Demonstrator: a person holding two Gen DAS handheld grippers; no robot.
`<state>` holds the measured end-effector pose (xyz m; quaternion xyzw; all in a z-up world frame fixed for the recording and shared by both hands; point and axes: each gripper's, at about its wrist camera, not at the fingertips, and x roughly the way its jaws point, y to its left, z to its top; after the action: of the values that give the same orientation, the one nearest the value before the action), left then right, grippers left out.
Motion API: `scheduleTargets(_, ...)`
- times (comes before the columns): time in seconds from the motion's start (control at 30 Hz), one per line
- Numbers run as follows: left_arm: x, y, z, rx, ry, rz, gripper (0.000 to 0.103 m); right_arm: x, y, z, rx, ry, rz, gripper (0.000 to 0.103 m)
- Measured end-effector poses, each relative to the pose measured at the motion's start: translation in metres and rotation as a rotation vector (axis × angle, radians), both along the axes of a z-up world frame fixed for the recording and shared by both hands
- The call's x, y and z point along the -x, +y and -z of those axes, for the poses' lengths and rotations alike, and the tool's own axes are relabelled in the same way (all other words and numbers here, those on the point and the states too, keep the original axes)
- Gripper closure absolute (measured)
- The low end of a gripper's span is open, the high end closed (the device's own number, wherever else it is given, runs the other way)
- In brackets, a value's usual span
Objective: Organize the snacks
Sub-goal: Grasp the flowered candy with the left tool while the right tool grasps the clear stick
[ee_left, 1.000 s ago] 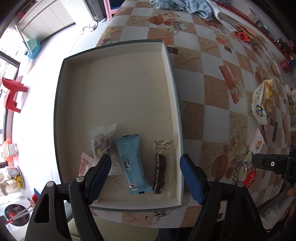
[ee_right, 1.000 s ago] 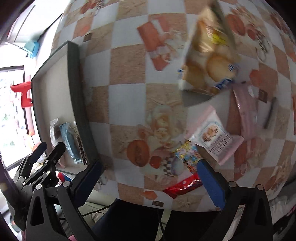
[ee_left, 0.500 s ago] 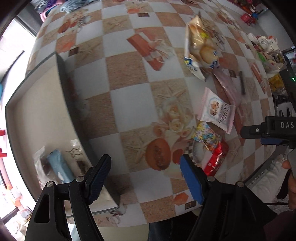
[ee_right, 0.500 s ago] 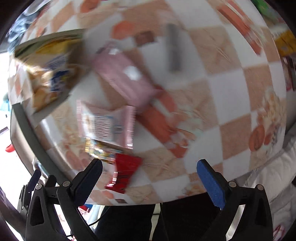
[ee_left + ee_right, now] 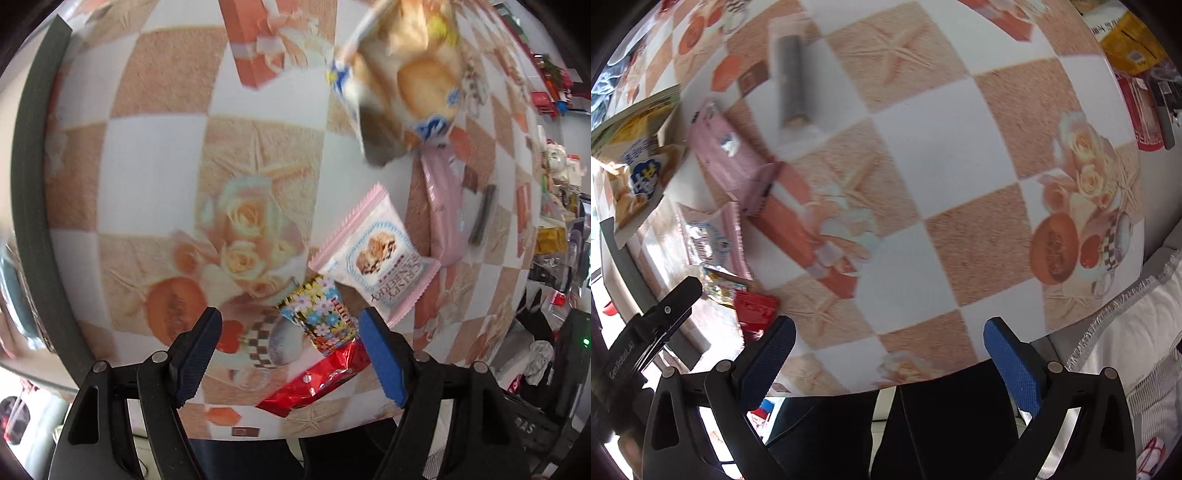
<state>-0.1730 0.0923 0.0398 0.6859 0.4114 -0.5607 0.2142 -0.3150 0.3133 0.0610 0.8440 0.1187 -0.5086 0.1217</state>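
**Lining up on the flowery packet**

While your left gripper (image 5: 290, 332) hangs spread wide with nothing between the pads, you've got the small flower-print yellow candy packet (image 5: 320, 317) sitting right in the gap below it, so I'd guess that's your next pick. It overlaps the shiny red foil wrapper (image 5: 317, 380) on one side and nearly touches the pink-edged cranberry crisp sachet (image 5: 373, 258) on the other, so come down square and pinch across the packet's short side or you'll likely drag a neighbour along. Foil is slippery; close gently.

Your right gripper (image 5: 886, 343) is also wide apart and empty, over bare cloth, well clear of the pile. Keep it parked there.

Farther back lie a plain pink bar wrapper (image 5: 443, 218), a dark slim stick (image 5: 482, 218) and a big bag of round biscuits (image 5: 413, 74), blurred. The dark-rimmed tray (image 5: 29, 184) where snacks go is at the left edge.

Surface is a glossy checked tablecloth (image 5: 155, 166) with roses and starfish prints. Cluttered shelves run along the far right; a white fringed cushion (image 5: 1126, 362) sits by the table edge.
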Motion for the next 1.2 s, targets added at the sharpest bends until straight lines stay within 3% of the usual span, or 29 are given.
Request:
scheduleTargets(0.1, 0.001, 0.012, 0.002, 0.038, -0.02, -0.007, 0.021, -0.001, 0.019, 0.0, 0.007, 0.0, -0.012, 0.0)
scheduleTargets(0.2, 0.009, 0.022, 0.005, 0.077, -0.049, 0.008, 0.021, -0.008, 0.01, 0.002, 0.014, 0.002, -0.035, 0.0)
scheduleTargets(0.3, 0.024, 0.044, 0.01, 0.135, -0.091, 0.096, 0.021, -0.011, 0.009, 0.001, 0.019, 0.001, -0.05, 0.0)
scheduleTargets(0.33, 0.026, 0.05, 0.011, 0.165, -0.112, 0.149, 0.017, -0.011, 0.009, 0.001, 0.021, 0.0, -0.052, 0.0)
scheduleTargets(0.53, 0.031, 0.053, 0.007, 0.268, -0.088, 0.256, 0.013, -0.014, -0.004, 0.005, 0.034, 0.015, -0.054, 0.0)
scheduleTargets(0.63, 0.028, 0.04, 0.008, 0.235, -0.067, 0.244, 0.013, -0.004, -0.017, 0.002, 0.044, 0.051, -0.061, 0.0)
scheduleTargets(0.83, 0.02, 0.029, 0.004, 0.247, -0.067, 0.227, 0.012, 0.031, -0.053, 0.002, 0.063, 0.131, -0.075, 0.0)
scheduleTargets(0.97, -0.01, 0.023, 0.002, 0.24, -0.073, 0.211, 0.007, 0.058, -0.076, 0.003, 0.067, 0.188, -0.078, 0.0)
scheduleTargets(1.2, -0.023, 0.021, 0.008, 0.239, -0.075, 0.204, 0.004, 0.081, -0.104, 0.023, 0.045, 0.201, -0.096, 0.0)
